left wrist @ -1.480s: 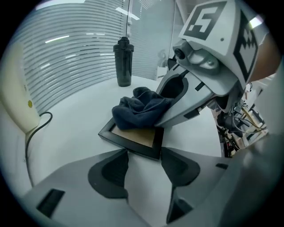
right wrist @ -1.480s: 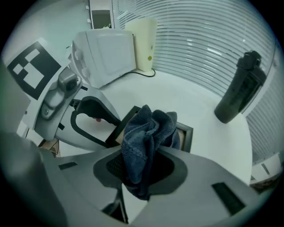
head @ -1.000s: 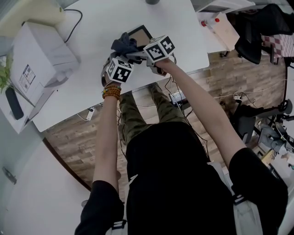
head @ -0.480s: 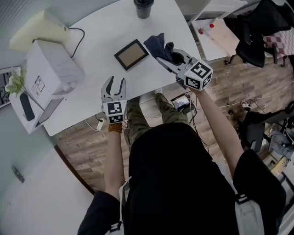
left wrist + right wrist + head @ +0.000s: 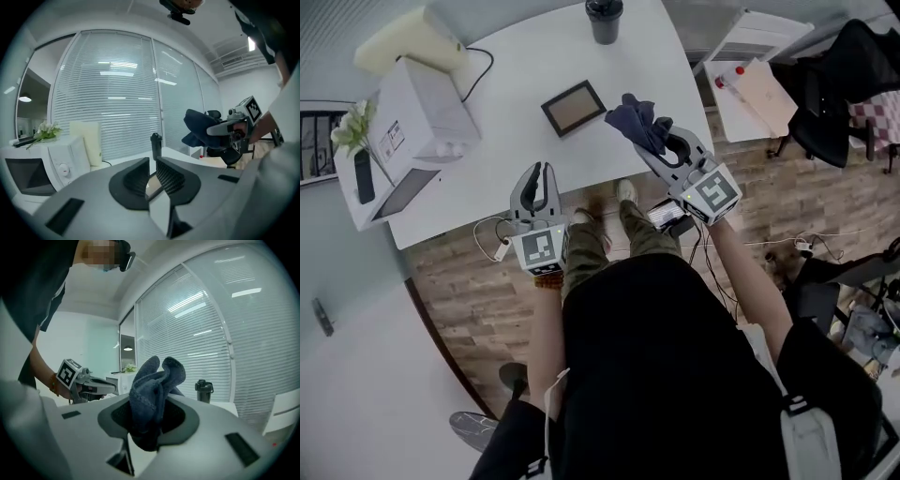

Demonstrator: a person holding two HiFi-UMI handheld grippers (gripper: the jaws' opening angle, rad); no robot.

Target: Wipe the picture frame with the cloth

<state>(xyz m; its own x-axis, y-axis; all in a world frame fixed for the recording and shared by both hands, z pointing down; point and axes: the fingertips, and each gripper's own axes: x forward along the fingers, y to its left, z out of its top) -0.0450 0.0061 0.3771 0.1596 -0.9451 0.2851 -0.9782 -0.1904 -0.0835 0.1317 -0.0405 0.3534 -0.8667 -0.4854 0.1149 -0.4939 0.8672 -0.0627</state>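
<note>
Head view: a person stands at a white table [image 5: 516,141] with both grippers raised short of its near edge. The picture frame [image 5: 574,108] lies flat and unheld on the tabletop, well apart from either tool. The right gripper [image 5: 654,133] pinches a bunched dark blue cloth [image 5: 636,117], and its jaws have just been easing a little wider with the wad between them. The right gripper view shows the fabric caught by a fold and flopping above the pads. The left gripper [image 5: 540,174] has just been closing its jaws, and the left gripper view shows them drawn all but together with nothing between.

The likely trouble: the cloth, held by so little, may slip free or drag as a lump rather than wipe flat. With nothing pinning the frame, a firm stroke may skate it across the smooth top, toward the black cup [image 5: 604,19] standing beyond it or off the nearby edge. The empty gripper would need to reopen before it could steady anything.

Around the scene: a white microwave [image 5: 412,117] stands at the table's left end, with flowers [image 5: 352,127] and a dark handset [image 5: 362,176] at its side. A cream cushion [image 5: 403,39] and a black cable [image 5: 478,61] lie behind it. None of these sits between cloth and frame
</note>
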